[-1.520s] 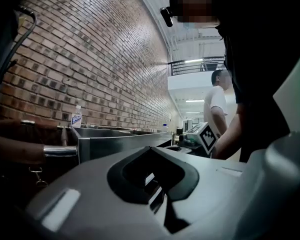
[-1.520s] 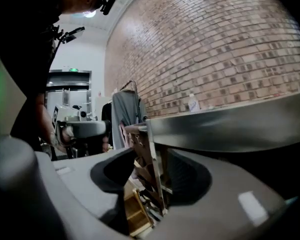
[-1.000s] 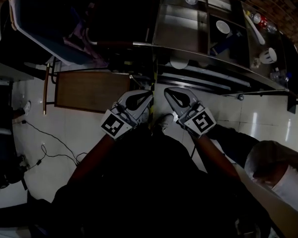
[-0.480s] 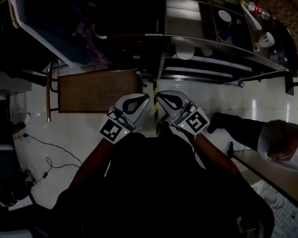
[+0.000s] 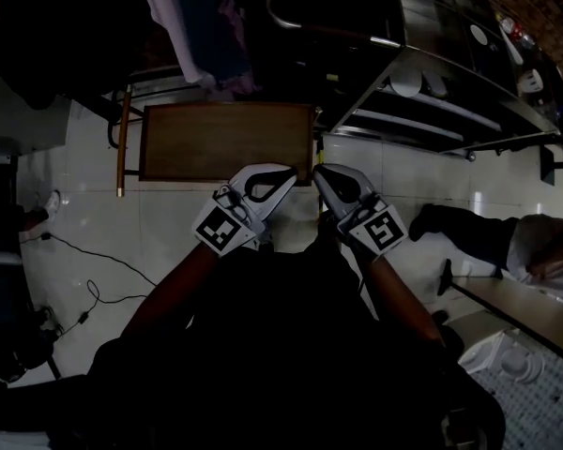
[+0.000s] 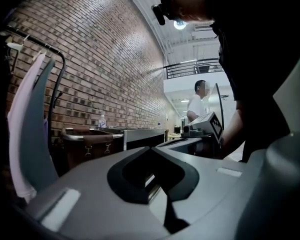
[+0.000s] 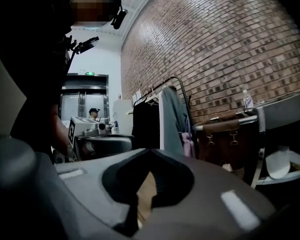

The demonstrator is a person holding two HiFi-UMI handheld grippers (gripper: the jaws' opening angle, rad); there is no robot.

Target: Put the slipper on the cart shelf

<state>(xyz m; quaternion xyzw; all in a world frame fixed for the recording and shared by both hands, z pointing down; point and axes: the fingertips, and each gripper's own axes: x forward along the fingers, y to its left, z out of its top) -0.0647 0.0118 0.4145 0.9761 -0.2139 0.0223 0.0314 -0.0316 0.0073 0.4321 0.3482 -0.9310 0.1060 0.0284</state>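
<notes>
No slipper shows in any view. The metal cart [image 5: 432, 111] stands at the upper right of the head view, with bowls on its open shelves; its edge [image 7: 285, 109] also shows at the right of the right gripper view. My left gripper [image 5: 289, 172] and right gripper [image 5: 319, 171] are held side by side close to my body, over the floor in front of a wooden bench [image 5: 225, 139]. Both are shut with nothing between the jaws. The left gripper [image 6: 151, 148] and right gripper [image 7: 150, 150] show their tips meeting in their own views.
Garments [image 5: 197, 26] hang on a rack at the top left, over the bench. A brown leather bag [image 7: 225, 134] hangs on the cart's end. Another person's leg [image 5: 469, 232] stretches over the tiles at the right. A cable [image 5: 84, 261] lies on the floor at the left.
The head view has swung left: the cart has slid to the upper right and the bench has come to the middle. Both grippers stay shut and together.
</notes>
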